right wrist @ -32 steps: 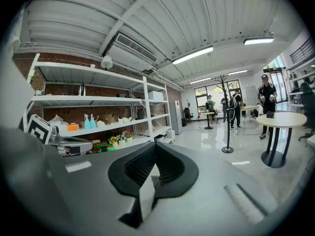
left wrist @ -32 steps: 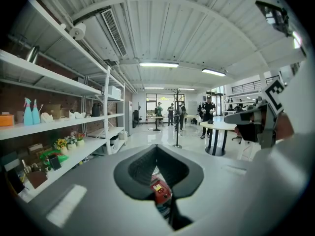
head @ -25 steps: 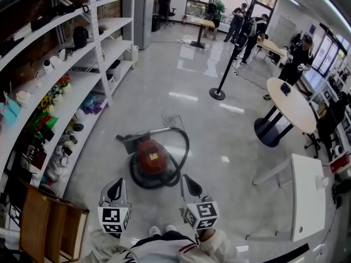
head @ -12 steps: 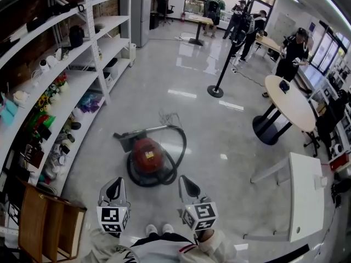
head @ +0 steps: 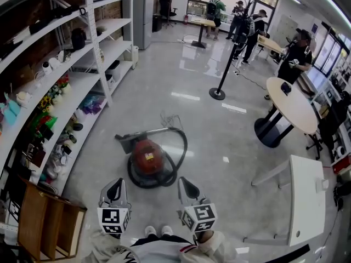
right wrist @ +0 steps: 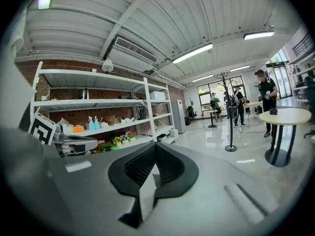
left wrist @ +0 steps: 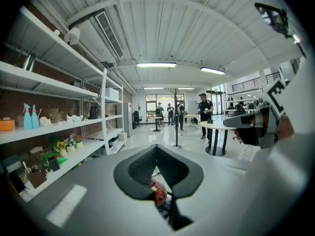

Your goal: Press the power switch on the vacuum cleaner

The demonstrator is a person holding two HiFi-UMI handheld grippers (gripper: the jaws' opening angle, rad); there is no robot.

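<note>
A red canister vacuum cleaner (head: 147, 156) sits on the glossy grey floor, its black hose (head: 178, 158) looped around it and its tube and nozzle (head: 127, 141) lying at its far left. Both grippers hover above the floor on the near side of it, apart from it. In the head view my left gripper (head: 115, 183) is below and left of the vacuum, and my right gripper (head: 183, 180) is below and right. Both are shut with nothing in them. A bit of the red vacuum cleaner (left wrist: 158, 192) shows under the left gripper (left wrist: 156, 149). The right gripper (right wrist: 156, 146) faces the shelving.
Long white shelving (head: 66, 92) full of small items lines the left side. A wooden crate (head: 46, 223) stands at the near left. A pole stand (head: 218, 93), a round table (head: 293, 106) and a white table (head: 307, 196) stand to the right. People are at the far end.
The vacuum cleaner has shifted slightly in the head view as the camera moved. Both grippers keep their places and stay shut.
</note>
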